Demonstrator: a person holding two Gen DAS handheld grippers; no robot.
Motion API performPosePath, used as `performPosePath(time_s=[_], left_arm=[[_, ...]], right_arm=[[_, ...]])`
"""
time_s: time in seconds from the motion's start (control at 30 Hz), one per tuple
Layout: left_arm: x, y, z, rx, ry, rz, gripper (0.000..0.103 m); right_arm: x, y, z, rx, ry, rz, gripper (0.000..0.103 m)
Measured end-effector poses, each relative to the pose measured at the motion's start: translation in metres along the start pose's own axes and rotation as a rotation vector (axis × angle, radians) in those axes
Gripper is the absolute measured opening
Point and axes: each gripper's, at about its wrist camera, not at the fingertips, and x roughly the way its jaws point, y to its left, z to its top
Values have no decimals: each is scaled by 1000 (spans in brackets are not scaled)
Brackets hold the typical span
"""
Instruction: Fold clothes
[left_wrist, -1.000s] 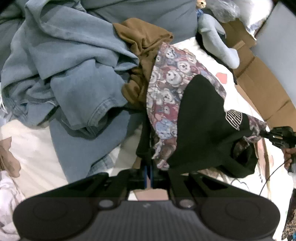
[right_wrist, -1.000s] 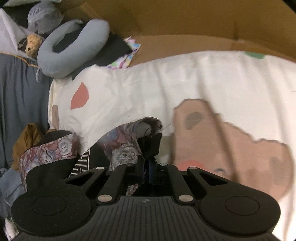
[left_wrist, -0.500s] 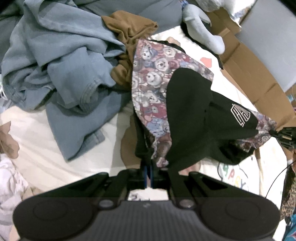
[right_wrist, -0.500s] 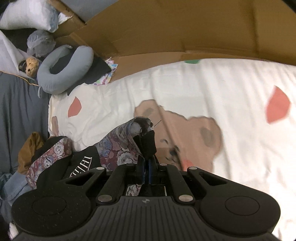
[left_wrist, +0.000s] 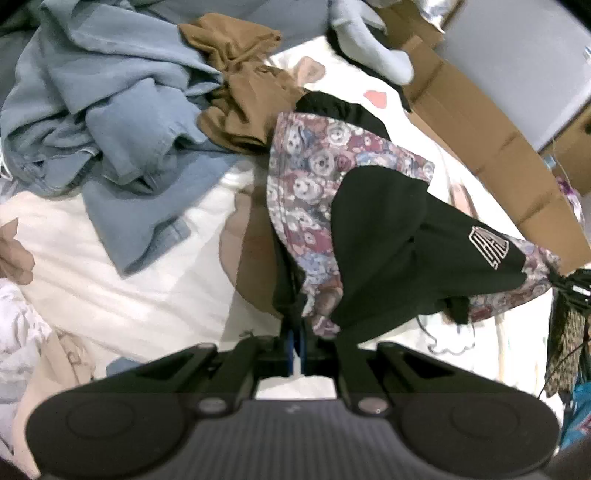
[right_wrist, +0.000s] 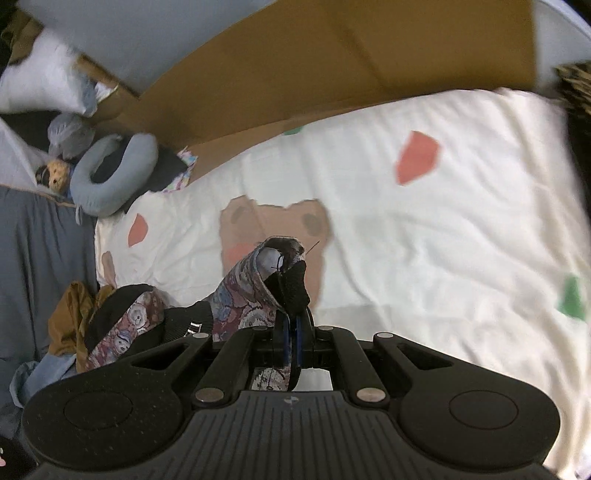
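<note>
Lettering (left_wrist: 489, 246) on black-and-bear-print garment (left_wrist: 373, 221), white, unreadable.

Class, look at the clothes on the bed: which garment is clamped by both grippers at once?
The black garment with bear-print panels, pinched by the left gripper and right gripper. The blue denim pile and brown garment lie untouched.

Open bed sheet (right_wrist: 424, 240) lies clear ahead on the right. Obstructions: cardboard wall (right_wrist: 314, 74) behind, denim pile (left_wrist: 110, 110) and brown garment (left_wrist: 243, 96) at left.
</note>
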Motion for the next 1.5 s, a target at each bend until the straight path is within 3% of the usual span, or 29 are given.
performPosePath(time_s=[0.4,0.53,0.57,0.6,0.67,1.03,1.17,1.33,1.5], left_arm=[[-32,7,-30,23,63,32,3],[-30,19,-37,5,122,67,11],[-30,22,-37,0,123,73,13],[-32,24,-35,2,117,82,16],[-33,29,-28,10,103,97,16],[-5,6,41,128,27,69,30],[19,-17,63,195,10,35,34],[51,-53,89,310,-13,-15,54],[87,-99,104,455,-26,-56,54]], right_arm=[[-85,-36,-73,10,11,35,2],[-94,-44,-92,-6,30,17,7],[-95,-49,-95,-2,28,11,13],[-96,-53,-97,2,25,4,29],[-96,-62,-98,17,15,-12,41],[-56,-51,-73,-108,41,-10,41],[-36,-42,-68,-167,70,-12,42],[-5,-33,-67,-233,106,-21,50],[23,-26,-68,-287,140,-37,50]])
